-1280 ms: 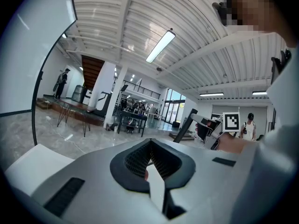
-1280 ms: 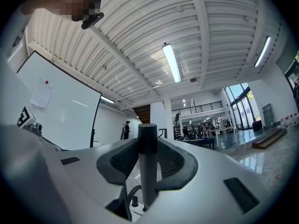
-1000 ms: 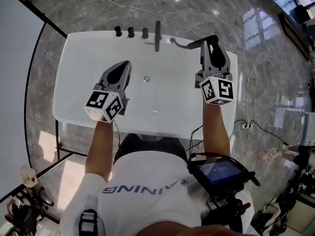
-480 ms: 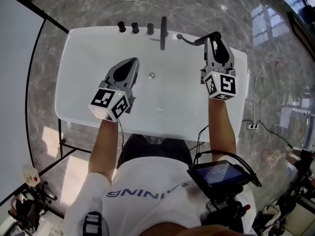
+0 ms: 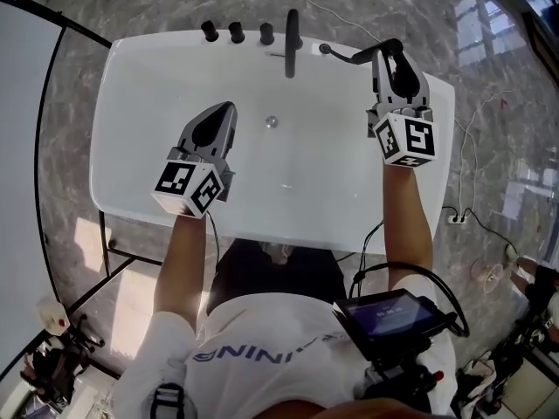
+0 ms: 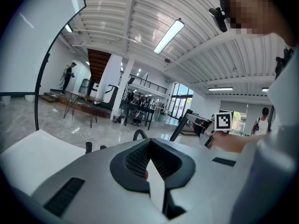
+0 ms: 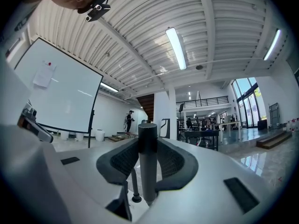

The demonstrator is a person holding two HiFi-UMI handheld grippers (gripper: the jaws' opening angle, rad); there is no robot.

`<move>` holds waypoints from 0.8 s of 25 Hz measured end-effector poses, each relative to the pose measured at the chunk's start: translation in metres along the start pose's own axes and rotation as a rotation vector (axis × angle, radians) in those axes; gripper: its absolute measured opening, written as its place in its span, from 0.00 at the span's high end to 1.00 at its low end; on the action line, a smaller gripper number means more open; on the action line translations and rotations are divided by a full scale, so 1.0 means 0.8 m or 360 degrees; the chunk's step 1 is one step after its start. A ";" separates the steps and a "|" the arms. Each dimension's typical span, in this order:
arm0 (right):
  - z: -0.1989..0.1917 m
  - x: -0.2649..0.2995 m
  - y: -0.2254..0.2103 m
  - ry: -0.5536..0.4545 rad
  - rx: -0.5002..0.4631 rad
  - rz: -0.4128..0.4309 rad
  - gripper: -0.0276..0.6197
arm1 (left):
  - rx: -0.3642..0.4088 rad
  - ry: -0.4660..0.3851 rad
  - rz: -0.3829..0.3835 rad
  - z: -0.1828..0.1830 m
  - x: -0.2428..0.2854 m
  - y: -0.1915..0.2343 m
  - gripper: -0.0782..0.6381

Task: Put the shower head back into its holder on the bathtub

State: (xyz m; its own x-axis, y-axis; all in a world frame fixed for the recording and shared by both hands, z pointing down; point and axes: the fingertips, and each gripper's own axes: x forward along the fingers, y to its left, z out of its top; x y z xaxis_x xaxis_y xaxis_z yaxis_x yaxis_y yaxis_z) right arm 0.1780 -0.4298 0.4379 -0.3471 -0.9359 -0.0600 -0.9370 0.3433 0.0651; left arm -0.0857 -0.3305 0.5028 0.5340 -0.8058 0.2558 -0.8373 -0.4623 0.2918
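Sleeves of our white printed shirt (image 5: pixel 262 339) lay nearest in the head view, with a black flat-screened device (image 5: pixel 384 311) at our right hip. From there both bare forearms reached out over the white oblong bathtub (image 5: pixel 332 182).

Our left gripper (image 5: pixel 230 108) hung over the middle of the basin. Its jaws were drawn together at the tips with nothing between them, and in the left gripper view only the pale tub showed through the gap behind the tips.

Our right gripper (image 5: pixel 390 59) was further out, by the tub's far right corner, clamped on the dark grey cylindrical shower head (image 5: pixel 371 51). In the right gripper view its handle stood upright between the pads. We could not tell whether the shower head touched the tub. From it a thin dark hose ran left to a small round black fitting (image 5: pixel 325 49) on the far rim; we could not tell whether that fitting was the holder.

Just past the left gripper sat the small round metal drain (image 5: pixel 272 122). Along the far rim stood three round black knobs (image 5: pixel 237 32) and a slim black spout (image 5: pixel 293 33). Grey marbled floor (image 5: pixel 393 7) lay beyond.
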 end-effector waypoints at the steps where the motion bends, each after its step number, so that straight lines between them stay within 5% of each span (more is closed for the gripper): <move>1: -0.006 0.003 0.000 0.0001 0.0002 0.0006 0.77 | 0.0003 0.0004 0.0008 -0.005 0.003 0.006 0.87; 20: -0.122 0.094 -0.005 -0.0009 -0.0029 0.0121 0.77 | 0.0079 -0.0040 -0.0064 -0.060 0.120 0.042 0.87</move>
State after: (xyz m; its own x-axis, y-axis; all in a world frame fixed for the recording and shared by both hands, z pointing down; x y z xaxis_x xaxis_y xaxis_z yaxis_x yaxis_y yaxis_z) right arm 0.1598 -0.5094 0.5303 -0.4176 -0.9066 -0.0601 -0.9070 0.4120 0.0878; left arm -0.0567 -0.4055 0.5813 0.5648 -0.7951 0.2211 -0.8203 -0.5118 0.2552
